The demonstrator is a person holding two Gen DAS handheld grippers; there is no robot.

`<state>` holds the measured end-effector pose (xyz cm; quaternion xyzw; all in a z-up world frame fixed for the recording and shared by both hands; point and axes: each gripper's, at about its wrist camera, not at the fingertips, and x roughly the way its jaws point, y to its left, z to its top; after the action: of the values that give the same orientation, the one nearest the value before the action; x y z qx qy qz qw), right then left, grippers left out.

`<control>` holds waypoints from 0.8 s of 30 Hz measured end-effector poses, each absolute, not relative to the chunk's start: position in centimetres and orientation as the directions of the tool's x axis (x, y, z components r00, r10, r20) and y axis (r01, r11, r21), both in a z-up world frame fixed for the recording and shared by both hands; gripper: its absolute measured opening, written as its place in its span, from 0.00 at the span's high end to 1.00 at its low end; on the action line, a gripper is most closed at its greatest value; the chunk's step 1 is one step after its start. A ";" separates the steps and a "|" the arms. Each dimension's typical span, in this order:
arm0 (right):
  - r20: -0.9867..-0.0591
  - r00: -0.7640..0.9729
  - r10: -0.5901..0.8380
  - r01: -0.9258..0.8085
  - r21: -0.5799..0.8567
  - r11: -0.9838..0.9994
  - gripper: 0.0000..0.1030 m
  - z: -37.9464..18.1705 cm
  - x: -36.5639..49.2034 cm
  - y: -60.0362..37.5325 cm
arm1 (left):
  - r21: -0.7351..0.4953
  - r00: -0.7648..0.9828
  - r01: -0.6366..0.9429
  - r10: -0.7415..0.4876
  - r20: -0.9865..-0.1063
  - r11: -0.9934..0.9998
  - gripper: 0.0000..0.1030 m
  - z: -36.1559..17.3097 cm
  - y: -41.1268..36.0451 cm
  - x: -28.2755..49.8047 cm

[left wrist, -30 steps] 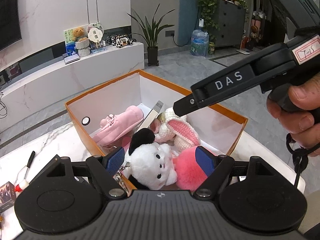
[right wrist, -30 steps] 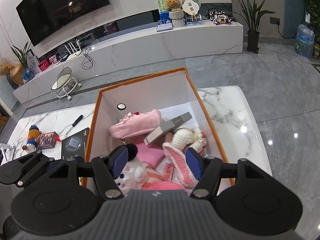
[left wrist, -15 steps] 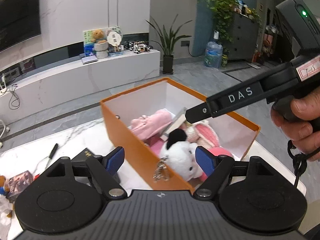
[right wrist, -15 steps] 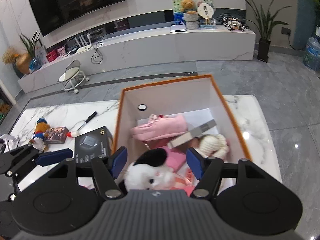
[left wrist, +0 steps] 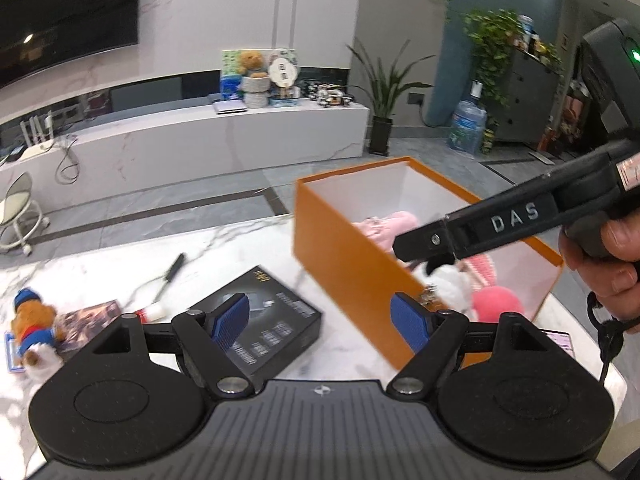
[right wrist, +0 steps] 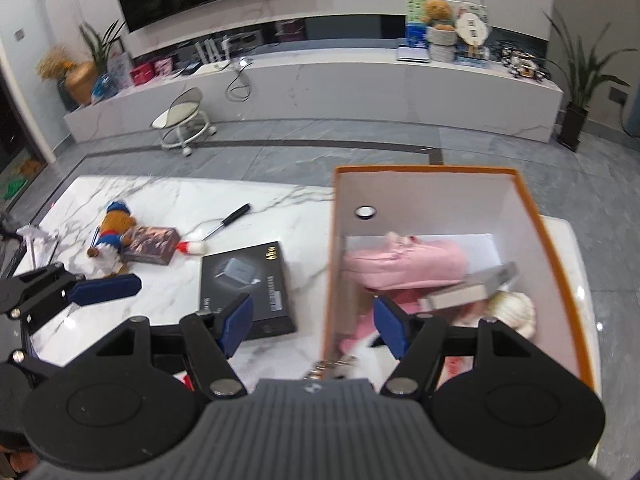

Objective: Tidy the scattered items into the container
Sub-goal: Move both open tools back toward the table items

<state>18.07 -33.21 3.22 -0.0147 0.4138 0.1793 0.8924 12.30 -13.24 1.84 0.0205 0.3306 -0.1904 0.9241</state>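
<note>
An orange box (right wrist: pixel 330 264) stands on the right of the marble table (right wrist: pixel 168 200). It holds a pink pouch (right wrist: pixel 404 264), a grey box (right wrist: pixel 472 290), a crochet bunny (right wrist: pixel 514 308) and a white plush (left wrist: pixel 448 284). On the table left of it lie a black box (right wrist: pixel 244 280), a screwdriver (right wrist: pixel 228 220), a small picture box (right wrist: pixel 150 240) and a teddy bear (right wrist: pixel 112 236). My right gripper (right wrist: pixel 314 324) is open, straddling the orange box's left wall. My left gripper (left wrist: pixel 322 320) is open above the black box (left wrist: pixel 260 320), holding nothing.
A hand (left wrist: pixel 608 256) holds the right gripper over the orange box (left wrist: pixel 344 248). Beyond the table are grey floor, a small white stool (right wrist: pixel 184 120) and a long white TV bench (right wrist: pixel 320 80). Something red and white (right wrist: pixel 186 380) lies near the table's front edge.
Both grippers have pulled back and swung left from over the box's contents toward the table's left side. The white plush stays in the box. Both stay open.
</note>
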 end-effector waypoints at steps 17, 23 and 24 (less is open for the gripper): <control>-0.785 0.544 0.298 -0.421 0.052 0.906 0.31 0.8 19.1 -25.2 | 0.092 0.788 0.245 -0.144 -0.599 0.965 0.11 1.1 -1.4 13.8; -0.785 0.551 0.283 -0.422 0.030 0.906 0.30 -0.7 19.3 -23.3 | 0.063 0.808 0.103 -0.047 -0.588 0.993 0.11 -1.1 4.4 14.9; -0.784 0.554 0.282 -0.422 0.027 0.906 0.30 -0.9 19.4 -23.0 | 0.045 0.805 0.084 -0.041 -0.592 0.996 0.11 -1.5 5.1 15.0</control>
<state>19.37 -22.98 -0.91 -0.0821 0.4276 0.2006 0.8776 15.04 5.15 -1.52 0.0342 0.3108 -0.0328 0.9493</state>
